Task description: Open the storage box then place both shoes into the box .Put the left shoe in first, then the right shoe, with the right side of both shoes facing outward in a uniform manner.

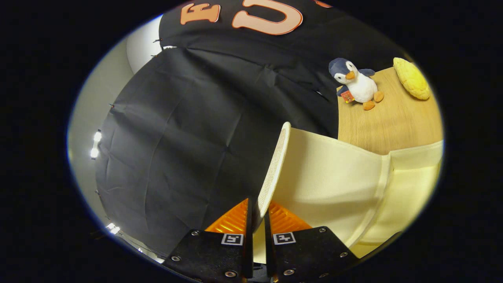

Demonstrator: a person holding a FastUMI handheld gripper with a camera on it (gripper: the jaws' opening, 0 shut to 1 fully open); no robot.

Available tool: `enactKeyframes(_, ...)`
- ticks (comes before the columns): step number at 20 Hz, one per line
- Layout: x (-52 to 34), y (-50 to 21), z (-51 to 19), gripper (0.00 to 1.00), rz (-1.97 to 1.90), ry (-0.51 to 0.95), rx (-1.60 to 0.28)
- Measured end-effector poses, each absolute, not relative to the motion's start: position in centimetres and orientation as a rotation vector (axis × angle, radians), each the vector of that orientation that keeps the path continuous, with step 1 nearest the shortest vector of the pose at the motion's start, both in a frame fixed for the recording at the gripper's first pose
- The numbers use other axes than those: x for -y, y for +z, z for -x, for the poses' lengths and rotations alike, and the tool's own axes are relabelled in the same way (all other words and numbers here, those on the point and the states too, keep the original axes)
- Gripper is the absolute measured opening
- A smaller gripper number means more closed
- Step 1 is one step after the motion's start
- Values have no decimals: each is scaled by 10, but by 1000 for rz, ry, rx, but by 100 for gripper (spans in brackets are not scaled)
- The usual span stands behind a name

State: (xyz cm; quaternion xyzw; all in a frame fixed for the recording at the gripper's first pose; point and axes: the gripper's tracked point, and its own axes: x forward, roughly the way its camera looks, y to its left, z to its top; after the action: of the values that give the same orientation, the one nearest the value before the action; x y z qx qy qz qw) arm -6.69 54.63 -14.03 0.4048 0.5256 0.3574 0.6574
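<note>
Two fingers of my tool [257, 220] pinch the box lid [275, 169] by its edge, the lid running straight ahead, the cream storage box [353, 188] open to its right on the desk [393, 118]

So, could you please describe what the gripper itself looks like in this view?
The gripper has two blocky black mounts with silver screws, each carrying a small square black-and-white marker tag. Two wedge-shaped, ribbed fingers taper forward from them.
</note>
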Motion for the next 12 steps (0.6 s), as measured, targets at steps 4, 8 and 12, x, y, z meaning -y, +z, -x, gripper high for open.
enactKeyframes(4,-553,-152,70,41,-869,802,-1202)
enactKeyframes(8,-515,-166,72,49,-777,769,-1176)
enactKeyframes(12,-457,-183,71,57,-707,702,-1134)
